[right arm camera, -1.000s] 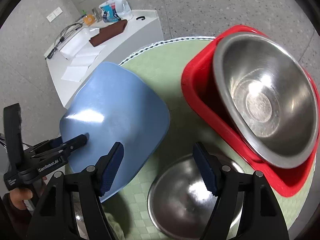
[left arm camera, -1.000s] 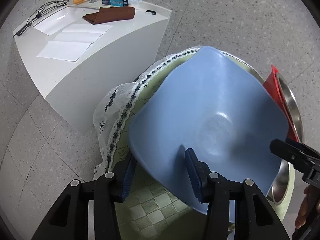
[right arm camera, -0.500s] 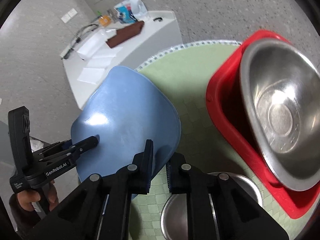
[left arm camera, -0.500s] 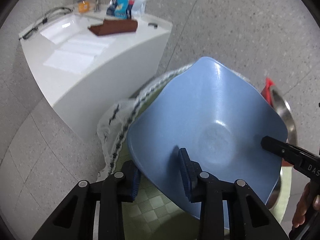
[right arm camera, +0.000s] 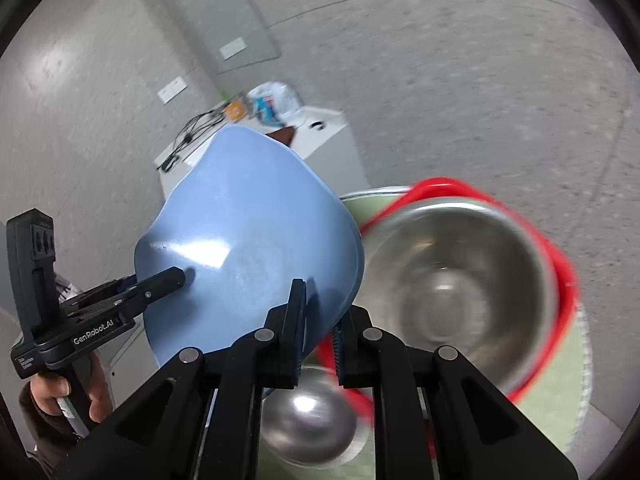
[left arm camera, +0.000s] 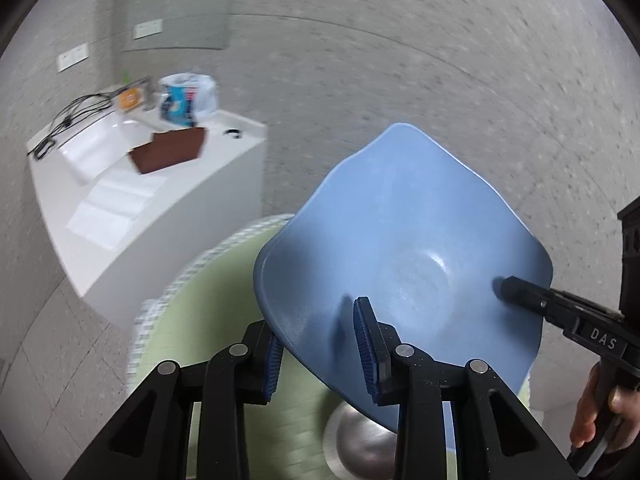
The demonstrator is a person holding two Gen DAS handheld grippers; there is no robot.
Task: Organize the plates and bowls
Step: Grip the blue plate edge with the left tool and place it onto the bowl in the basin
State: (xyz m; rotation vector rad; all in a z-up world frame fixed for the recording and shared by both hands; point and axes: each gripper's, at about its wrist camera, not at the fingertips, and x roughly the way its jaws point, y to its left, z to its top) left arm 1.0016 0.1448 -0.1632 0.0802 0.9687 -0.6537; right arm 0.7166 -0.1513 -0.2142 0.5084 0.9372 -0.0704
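I've got the blue bowl point(left arm camera: 404, 240) lifted off the green table point(left arm camera: 208, 292), tilted, held from two sides. My left gripper point(left arm camera: 320, 344) is clamped on its near rim, one pad inside, one underneath; its jaws have just been closing on that rim. My right gripper point(right arm camera: 318, 332) is pinched tight on the opposite edge. Below sits a small steel bowl point(right arm camera: 308, 424). A bigger steel bowl point(right arm camera: 452, 300) rests in the red basin point(right arm camera: 560, 264). White counter point(left arm camera: 132, 200) behind, blurred.
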